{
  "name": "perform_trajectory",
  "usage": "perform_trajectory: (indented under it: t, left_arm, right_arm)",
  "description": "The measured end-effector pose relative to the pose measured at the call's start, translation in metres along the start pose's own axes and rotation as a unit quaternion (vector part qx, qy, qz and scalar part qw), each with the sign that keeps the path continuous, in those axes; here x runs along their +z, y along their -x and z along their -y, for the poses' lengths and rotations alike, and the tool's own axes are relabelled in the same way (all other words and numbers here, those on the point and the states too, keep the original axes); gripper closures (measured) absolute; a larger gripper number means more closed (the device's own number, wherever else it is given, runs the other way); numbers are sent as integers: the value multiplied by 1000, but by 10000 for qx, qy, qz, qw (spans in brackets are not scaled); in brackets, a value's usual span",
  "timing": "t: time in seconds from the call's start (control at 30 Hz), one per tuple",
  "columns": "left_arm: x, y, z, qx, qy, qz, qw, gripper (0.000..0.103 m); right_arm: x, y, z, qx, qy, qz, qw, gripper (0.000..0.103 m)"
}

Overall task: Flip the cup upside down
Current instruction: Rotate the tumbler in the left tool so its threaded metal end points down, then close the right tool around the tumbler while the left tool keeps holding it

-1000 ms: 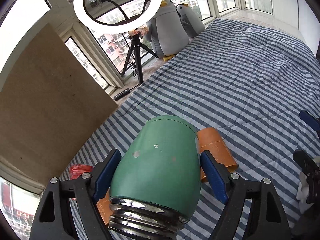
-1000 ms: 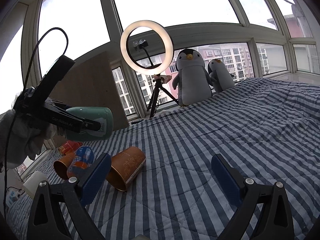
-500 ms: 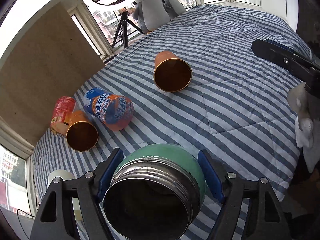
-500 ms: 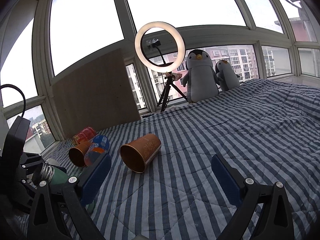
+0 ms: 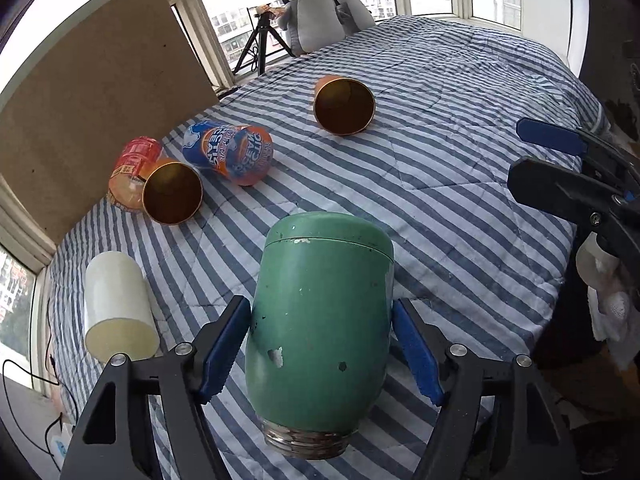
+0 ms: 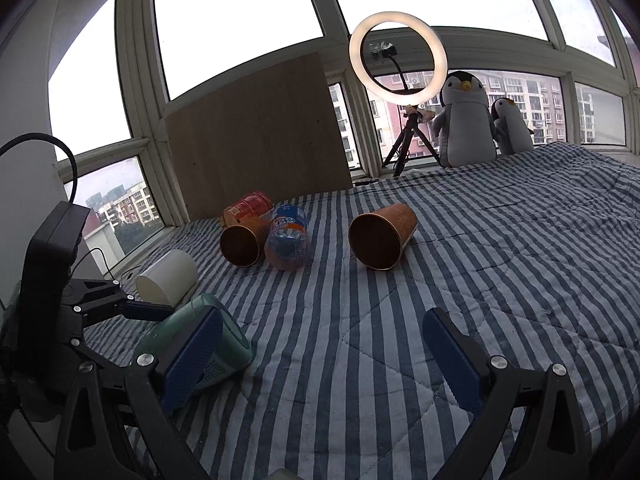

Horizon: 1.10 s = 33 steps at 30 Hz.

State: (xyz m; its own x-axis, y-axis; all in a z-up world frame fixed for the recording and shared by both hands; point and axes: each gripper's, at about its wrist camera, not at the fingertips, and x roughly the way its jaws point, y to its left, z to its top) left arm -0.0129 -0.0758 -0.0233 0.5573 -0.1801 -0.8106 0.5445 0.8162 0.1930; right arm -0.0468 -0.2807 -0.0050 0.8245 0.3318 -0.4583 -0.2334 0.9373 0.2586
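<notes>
Left wrist: the left tongs point(image 5: 320, 352) flank the green cup point(image 5: 320, 320), pads seemingly just off it; half a second ago its mouth faced the camera, now its base points away. Right wrist: the right tongs point(image 6: 320, 364) gape empty; the cup point(image 6: 200, 340) leans on the bed point(image 6: 480, 280), flip unfinished.

A blue-and-white striped quilt point(image 6: 500, 280) covered the bed beneath a curved bay of tall windows point(image 6: 240, 12), pale overcast daylight and apartment blocks point(image 6: 532, 92) showing through the glass. A lit ring light point(image 6: 398, 56) stood on a tripod point(image 6: 406, 148) at the sill. Beside it sat two plush penguins point(image 6: 466, 120), and a brown board point(image 6: 256, 136) leaned against the panes.
</notes>
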Motion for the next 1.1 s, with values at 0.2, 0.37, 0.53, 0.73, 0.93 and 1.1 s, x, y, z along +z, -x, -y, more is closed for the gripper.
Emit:
perform_trajectory:
  t: [0.2,0.37,0.53,0.73,0.93,1.1]
  left_arm:
    - [10,-7,-9,-255,321,272,9988,27]
    - [5,-1,-20,-600,351,228,9973,27]
    - [-1,27,-36,-769,146,308,9965,15]
    - [1,20,-54,-1135,47,-166,9934,14]
    - [3,-1,-47,-1213,-240,-329,9918,14]
    - [7,-10,-50,-1449,-233,-349,9886,14]
  right_arm:
    - [2,2,-16,-86,-144,-305,9994,4]
    - [4,-10,-13,-20,-606,-771,9952,4]
    - [-3,-21,-24,158,-870,-1166,9892,4]
    - [-14,-41,-34,433,-1479,-1612,9748,4]
    - [-26,-59,-37,532,-2021,-1796,9613,4]
    - [-27,-70,-26,748,-2518,-1815,9477,4]
